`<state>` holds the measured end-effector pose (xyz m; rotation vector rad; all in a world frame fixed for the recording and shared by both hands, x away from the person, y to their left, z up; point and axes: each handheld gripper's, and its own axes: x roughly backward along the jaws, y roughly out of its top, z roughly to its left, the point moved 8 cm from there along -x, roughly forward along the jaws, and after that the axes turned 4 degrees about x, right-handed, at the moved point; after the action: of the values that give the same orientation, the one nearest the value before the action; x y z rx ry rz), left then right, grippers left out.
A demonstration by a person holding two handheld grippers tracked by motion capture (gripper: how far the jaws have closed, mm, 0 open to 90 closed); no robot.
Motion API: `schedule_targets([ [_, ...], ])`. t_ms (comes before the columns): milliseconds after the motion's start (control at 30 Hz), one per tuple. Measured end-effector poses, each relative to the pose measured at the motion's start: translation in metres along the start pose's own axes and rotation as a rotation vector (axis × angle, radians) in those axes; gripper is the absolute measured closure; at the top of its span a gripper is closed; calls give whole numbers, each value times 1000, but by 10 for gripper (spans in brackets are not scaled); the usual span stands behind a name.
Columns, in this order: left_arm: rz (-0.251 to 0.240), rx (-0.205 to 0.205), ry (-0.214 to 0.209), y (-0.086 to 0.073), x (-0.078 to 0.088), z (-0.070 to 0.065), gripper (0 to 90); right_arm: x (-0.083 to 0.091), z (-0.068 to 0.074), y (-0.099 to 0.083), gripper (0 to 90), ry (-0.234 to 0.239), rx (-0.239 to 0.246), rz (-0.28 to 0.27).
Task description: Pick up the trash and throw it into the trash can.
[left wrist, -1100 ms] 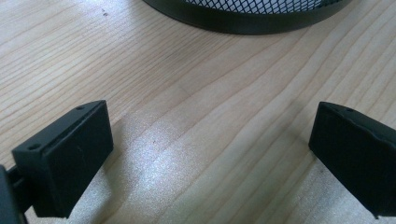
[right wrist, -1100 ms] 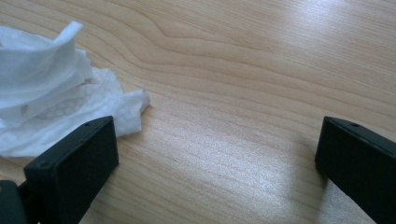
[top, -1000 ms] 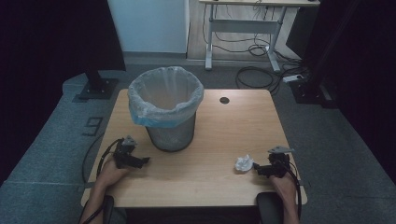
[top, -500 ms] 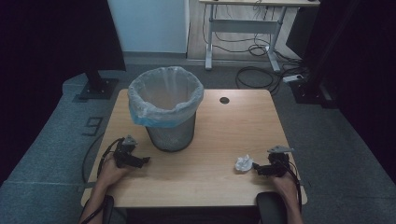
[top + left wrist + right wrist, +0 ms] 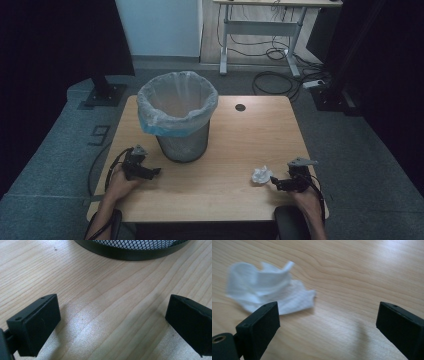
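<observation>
Change since the earlier frame: right gripper [image 5: 328, 331] jaws narrowed slightly, nothing between them. Left gripper [image 5: 112, 322]: spread wide, empty, mesh bin [image 5: 132, 248] just ahead. Crumpled tissue [image 5: 267, 290]: lying on table [image 5: 362, 272], just ahead-left of the right gripper, by its left jaw.

You work in a lab or office room: grey carpet [image 5: 60, 150], a dark curtain [image 5: 45, 45], a metal-legged desk [image 5: 260, 27] with loose cables [image 5: 272, 82] beyond the table's [image 5: 260, 135] far edge.
</observation>
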<state>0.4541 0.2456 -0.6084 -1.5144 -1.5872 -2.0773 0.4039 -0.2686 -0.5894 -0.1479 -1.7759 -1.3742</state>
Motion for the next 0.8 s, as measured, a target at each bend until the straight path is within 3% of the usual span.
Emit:
schedule_targets([
  [233,0,3,3,0,0,0,0,10,26,13,40,65,41,-26],
  [267,0,4,4,0,0,0,0,8,35,16,35,87,59,-27],
  [433,0,4,4,0,0,0,0,-1,49,21,51,109,97,-9],
  [633,0,4,4,0,0,0,0,-20,55,22,150,91,126,29],
  [700,0,4,4,0,0,0,0,-25,54,22,218,82,130,41],
  [733,0,4,4,0,0,0,0,-30,54,23,319,78,135,44],
  [767,0,4,4,0,0,0,0,-30,54,23,319,78,135,44],
  [800,0,5,5,0,0,0,0,-32,54,22,375,79,145,53],
])
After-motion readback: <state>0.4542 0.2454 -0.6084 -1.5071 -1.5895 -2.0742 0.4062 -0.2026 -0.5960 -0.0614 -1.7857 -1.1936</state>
